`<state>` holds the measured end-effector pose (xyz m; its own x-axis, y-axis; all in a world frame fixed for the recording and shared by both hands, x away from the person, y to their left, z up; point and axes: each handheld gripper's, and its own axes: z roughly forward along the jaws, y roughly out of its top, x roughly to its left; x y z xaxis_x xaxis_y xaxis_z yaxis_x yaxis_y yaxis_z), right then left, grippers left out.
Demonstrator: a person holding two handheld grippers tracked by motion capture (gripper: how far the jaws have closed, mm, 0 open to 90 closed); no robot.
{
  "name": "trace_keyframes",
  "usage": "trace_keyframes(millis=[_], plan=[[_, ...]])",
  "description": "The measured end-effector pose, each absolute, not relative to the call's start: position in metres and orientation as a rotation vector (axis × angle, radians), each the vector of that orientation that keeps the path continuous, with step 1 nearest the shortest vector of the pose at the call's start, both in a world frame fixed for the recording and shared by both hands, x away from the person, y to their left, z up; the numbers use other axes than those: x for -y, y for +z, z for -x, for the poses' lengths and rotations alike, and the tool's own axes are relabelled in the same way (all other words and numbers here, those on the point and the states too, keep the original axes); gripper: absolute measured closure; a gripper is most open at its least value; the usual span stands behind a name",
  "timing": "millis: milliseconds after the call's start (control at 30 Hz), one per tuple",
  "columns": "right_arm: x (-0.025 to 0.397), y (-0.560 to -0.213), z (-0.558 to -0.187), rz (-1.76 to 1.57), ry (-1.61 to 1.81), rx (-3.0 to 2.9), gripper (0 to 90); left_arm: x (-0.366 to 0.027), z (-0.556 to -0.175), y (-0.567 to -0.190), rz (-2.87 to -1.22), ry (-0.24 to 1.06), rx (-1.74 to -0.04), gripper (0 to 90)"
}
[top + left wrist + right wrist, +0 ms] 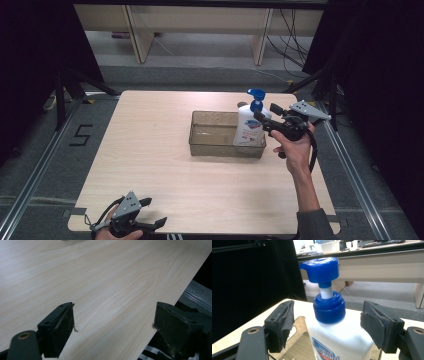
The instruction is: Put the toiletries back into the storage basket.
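Note:
A white pump bottle with a blue pump head stands upright in the right end of a translucent brown bin on the wooden table. My right gripper is open at the bottle's upper right. In the right gripper view the bottle and its blue collar sit between the spread jaws, which stand apart from it on both sides. My left gripper is open, holds nothing and rests low at the table's front left edge, over bare wood.
The rest of the bin looks empty. A black "5" is marked on the floor to the left. Black stand legs flank the table's far corners. Wooden furniture legs and cables lie beyond the far edge.

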<state>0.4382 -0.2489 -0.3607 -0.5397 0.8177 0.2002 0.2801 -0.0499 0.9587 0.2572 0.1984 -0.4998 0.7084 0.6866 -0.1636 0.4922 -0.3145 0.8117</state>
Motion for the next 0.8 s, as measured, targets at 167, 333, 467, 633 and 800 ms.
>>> trace_keyframes(millis=[167,333,467,633,800], plan=[[0.2497,-0.3600,-0.4350,-1.151,1.623,-1.790,27.3,-0.1975,-0.2566,-0.4994,-1.975,0.261,-0.898,15.9],[0.2475,-0.3607,-0.4330,-1.157,1.640,-1.793,27.3,-0.1984,-0.2566,-0.4989,-2.000,0.269,-0.883,15.9],[0.2481,-0.3618,-0.4326,-1.168,1.632,-1.797,27.2,-0.1987,-0.2561,-0.4981,-2.003,0.273,-0.883,15.9],[0.2500,-0.3630,-0.4313,-1.184,1.657,-1.782,27.2,-0.1986,-0.2563,-0.4986,-2.004,0.272,-0.886,15.9],[0.2543,-0.3631,-0.4289,-1.177,1.644,-1.783,27.1,-0.1988,-0.2564,-0.4981,-2.005,0.271,-0.880,15.9]])
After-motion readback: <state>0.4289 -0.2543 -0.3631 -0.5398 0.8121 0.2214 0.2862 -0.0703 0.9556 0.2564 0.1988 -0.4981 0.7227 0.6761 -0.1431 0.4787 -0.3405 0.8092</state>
